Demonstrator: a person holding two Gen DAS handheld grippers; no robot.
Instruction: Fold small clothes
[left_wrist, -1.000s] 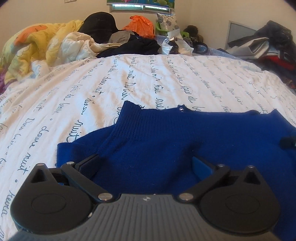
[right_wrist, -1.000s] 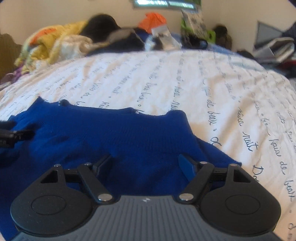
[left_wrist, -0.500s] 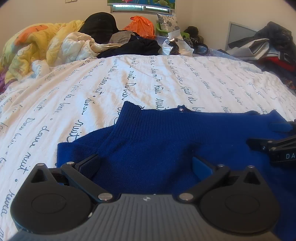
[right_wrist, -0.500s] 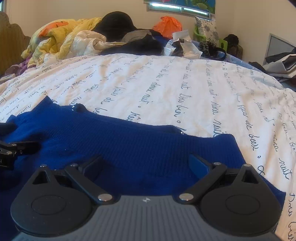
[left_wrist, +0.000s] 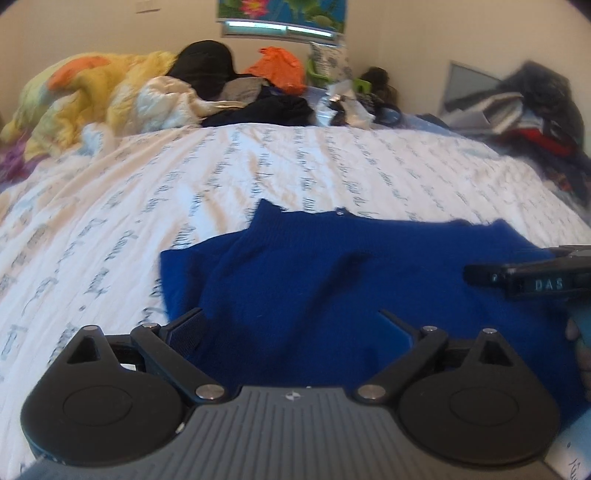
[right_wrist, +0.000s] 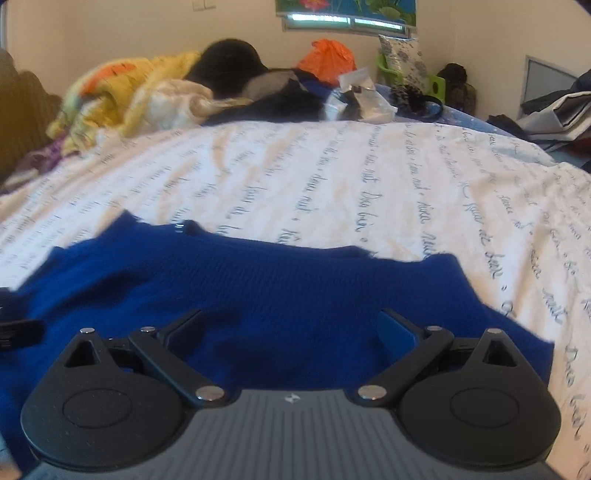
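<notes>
Both tongs, left tongs (left_wrist: 291, 325) and right tongs (right_wrist: 291, 325), gape empty; left's just narrowed slightly. Blue sweater (left_wrist: 332, 273), mid-bed, looks soft, floppy: pinch its hem corners.

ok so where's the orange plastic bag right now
The orange plastic bag sits at the far end of the bed in both wrist views, against the wall under the window, just right of the black garment.

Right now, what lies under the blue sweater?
The blue sweater rests on the white script-printed bedsheet, visible all around it. Anything beneath the knit itself is covered.
</notes>
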